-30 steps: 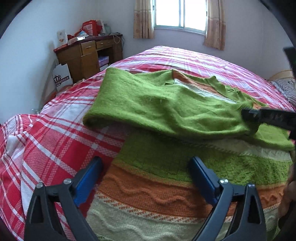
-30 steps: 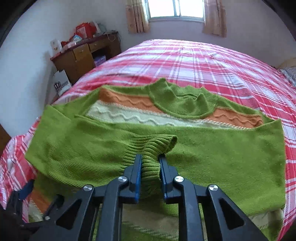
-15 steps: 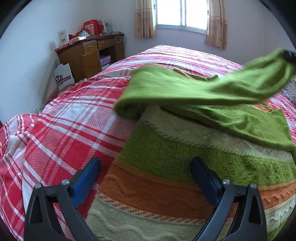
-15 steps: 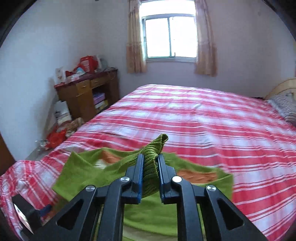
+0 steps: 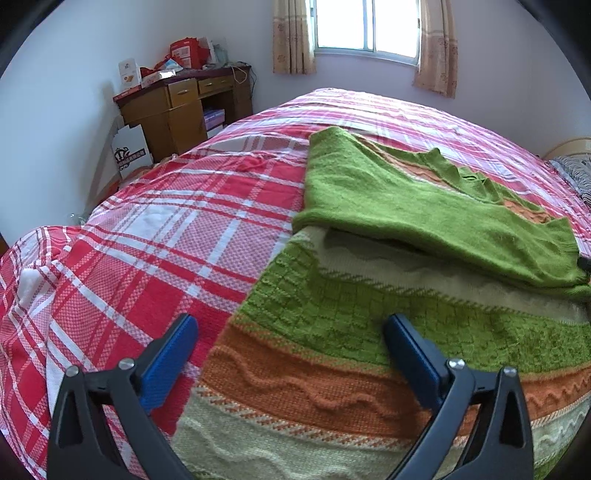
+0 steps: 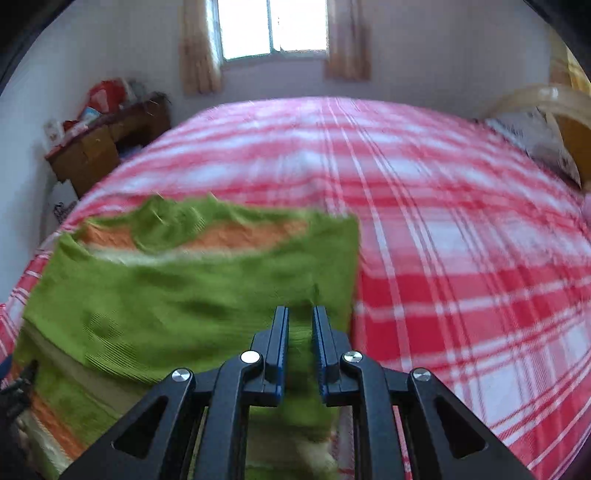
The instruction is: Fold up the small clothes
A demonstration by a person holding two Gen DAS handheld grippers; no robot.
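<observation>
Sleeve fold under way on the bed, body folds left.

Left wrist view: our left hand-held gripper (image 5: 291,354) is released, jaws wide, hovering over the hem of the striped sweater (image 5: 369,332), which lies flat on the plaid bed (image 5: 166,240). One green sleeve (image 5: 424,210) is laid across the chest toward 3 o'clock. Desk (image 5: 177,107) at 10 o'clock, window (image 5: 365,26) at 12; nothing blocks us.
Right wrist view (blurred): our right hand-held gripper (image 6: 300,332) is clenched on green sleeve fabric at the sweater's edge near 6 o'clock. We judge the sleeves nearly in; body folds still to do. Pillow (image 6: 532,140) at 2 o'clock, well apart.
</observation>
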